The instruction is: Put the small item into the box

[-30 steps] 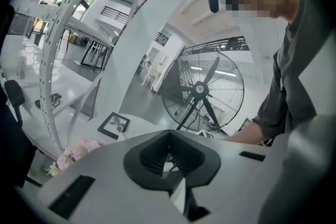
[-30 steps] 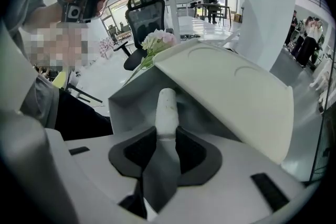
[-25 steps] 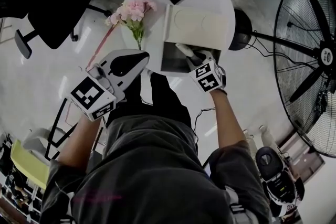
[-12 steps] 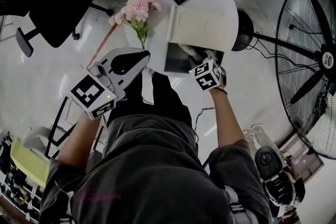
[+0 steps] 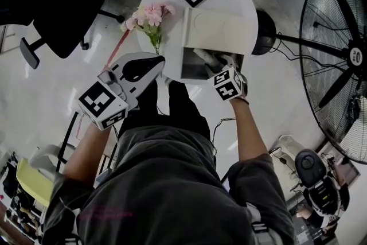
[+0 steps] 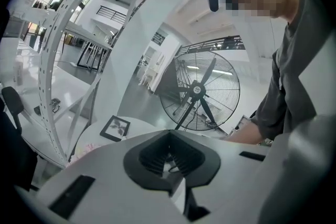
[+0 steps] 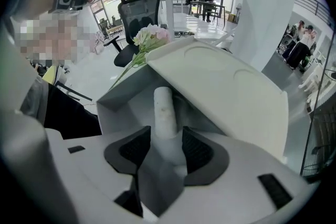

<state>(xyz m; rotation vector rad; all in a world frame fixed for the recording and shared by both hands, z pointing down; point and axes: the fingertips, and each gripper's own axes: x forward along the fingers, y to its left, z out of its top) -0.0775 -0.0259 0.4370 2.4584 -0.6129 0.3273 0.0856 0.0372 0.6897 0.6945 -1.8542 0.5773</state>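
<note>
Now right claw (image 7: 167, 132) just opening, loose around plain white cylinder (image 7: 164, 105) in box (image 7: 119, 108); left claw (image 6: 169, 135) clenched.

no readable text, no labels

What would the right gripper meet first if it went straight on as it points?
The right gripper has just been opening its jaws around a small white cylinder; it would meet that first, then probably the open box's inside, though depth is unclear.
</note>
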